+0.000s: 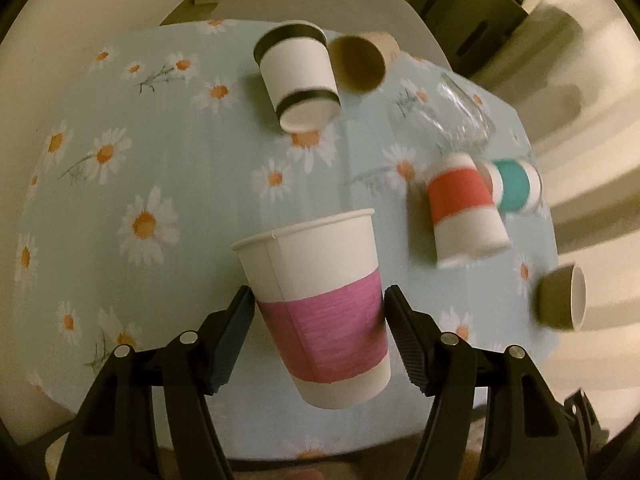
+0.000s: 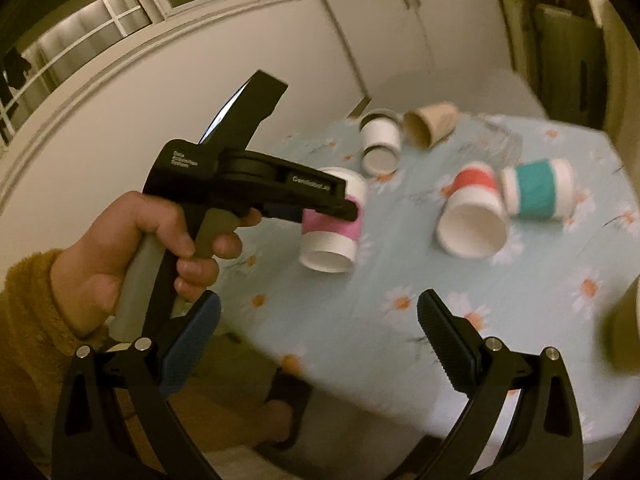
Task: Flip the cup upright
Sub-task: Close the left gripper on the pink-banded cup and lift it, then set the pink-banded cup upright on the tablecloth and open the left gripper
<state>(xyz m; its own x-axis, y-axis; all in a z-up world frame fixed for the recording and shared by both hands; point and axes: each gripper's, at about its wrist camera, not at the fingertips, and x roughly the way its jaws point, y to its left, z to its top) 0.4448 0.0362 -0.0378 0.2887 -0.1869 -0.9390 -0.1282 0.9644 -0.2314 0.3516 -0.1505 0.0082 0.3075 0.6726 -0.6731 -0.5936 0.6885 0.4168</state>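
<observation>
While the left tool (image 1: pixel 320 316) is pinching the pink-banded cup (image 1: pixel 320 300) across its coloured band, the cup is being carried clear of the counter (image 1: pixel 180 160), rim uppermost in the left wrist view and leaning somewhat off vertical. The grip is sitting at mid-height, apparently so that the thin paper wall is being squeezed where the band stiffens it and the base is left free to land. The right wrist view is showing the same cup (image 2: pixel 332 224) above the flowered cloth, its base facing the camera, with the person's left hand (image 2: pixel 132 256) working the trigger. The right tool (image 2: pixel 320 344) is hanging spread and empty near the counter edge, holding nothing. Other cups are lying on their sides further back: a black-banded one (image 1: pixel 300 80), a brown one (image 1: pixel 360 64), a red-banded one (image 1: pixel 464 208) and a teal-banded one (image 1: pixel 516 188). Judging by the tilt, the turn is nearly complete and only the set-down is remaining; a light cup released off level is risking a topple
</observation>
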